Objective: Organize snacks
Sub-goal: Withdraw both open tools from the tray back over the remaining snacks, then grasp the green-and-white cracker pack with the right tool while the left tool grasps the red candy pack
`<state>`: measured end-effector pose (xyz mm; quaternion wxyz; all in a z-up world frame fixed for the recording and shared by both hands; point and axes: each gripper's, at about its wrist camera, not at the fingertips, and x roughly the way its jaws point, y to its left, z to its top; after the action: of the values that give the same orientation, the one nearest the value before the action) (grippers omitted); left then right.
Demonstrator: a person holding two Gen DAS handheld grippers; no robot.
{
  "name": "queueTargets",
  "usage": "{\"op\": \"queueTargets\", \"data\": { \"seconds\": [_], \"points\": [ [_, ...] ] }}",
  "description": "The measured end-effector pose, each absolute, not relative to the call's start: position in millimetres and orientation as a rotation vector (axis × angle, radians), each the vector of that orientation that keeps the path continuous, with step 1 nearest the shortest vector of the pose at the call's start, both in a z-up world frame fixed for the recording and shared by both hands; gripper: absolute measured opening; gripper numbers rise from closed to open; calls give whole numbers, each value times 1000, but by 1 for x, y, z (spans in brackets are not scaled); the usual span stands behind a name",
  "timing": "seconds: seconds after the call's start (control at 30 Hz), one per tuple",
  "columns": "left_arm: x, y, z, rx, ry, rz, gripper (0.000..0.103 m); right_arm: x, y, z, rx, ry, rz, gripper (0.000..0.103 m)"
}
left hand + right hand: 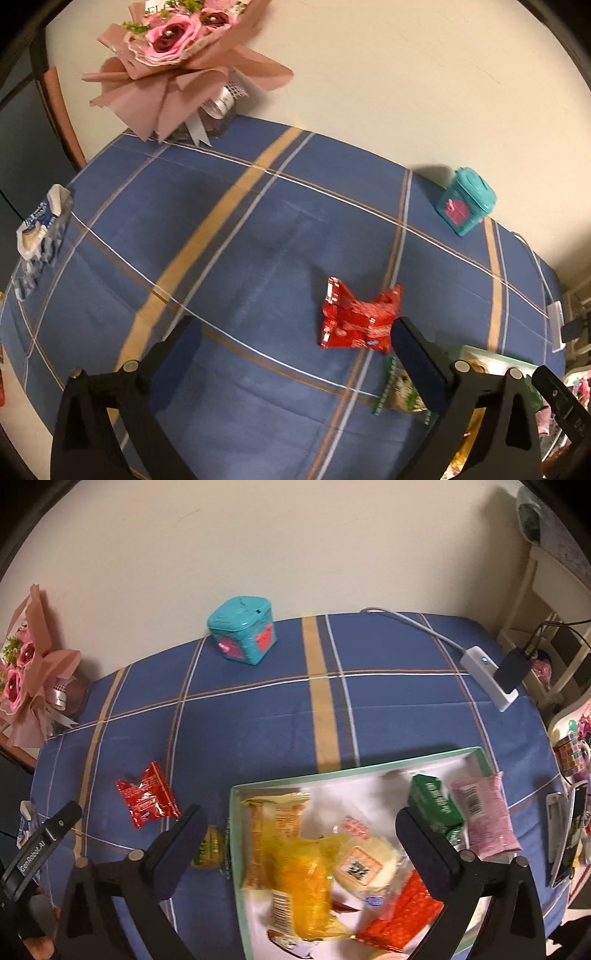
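Note:
A red crumpled snack packet [357, 321] lies on the blue plaid tablecloth; it also shows in the right wrist view [147, 800]. My left gripper [295, 365] is open and empty, with the red packet just ahead of its right finger. A green-rimmed white box [236, 812] holds several snacks: a yellow packet [299, 882], a round white one [364, 864], a red-orange one [402, 912], a green one [436, 805] and a pink one [487, 819]. My right gripper [301, 849] is open and empty above the box. A small green-yellow packet [210, 847] lies left of the box.
A teal tin [466, 201] stands near the wall, also in the right wrist view [243, 633]. A pink flower bouquet [177, 55] sits at the far left corner. A blue-white packet [38, 236] lies at the left edge. A white power strip [487, 675] lies at the right edge.

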<state>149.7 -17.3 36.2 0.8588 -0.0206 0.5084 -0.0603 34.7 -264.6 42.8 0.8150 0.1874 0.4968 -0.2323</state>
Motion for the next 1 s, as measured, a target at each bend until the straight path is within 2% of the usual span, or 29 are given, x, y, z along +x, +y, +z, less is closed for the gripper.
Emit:
{"op": "queueTargets", "data": {
  "seconds": [0.3, 0.67, 1.0],
  "points": [
    [163, -4, 29, -31, 1083, -104, 103, 58, -240, 25, 375, 1097, -464, 103],
    [175, -12, -24, 4, 1233, -101, 103, 93, -188, -23, 274, 1230, -384, 103],
    [175, -7, -39, -33, 1264, -86, 103, 103, -159, -39, 239, 1267, -337, 103]
  ]
}}
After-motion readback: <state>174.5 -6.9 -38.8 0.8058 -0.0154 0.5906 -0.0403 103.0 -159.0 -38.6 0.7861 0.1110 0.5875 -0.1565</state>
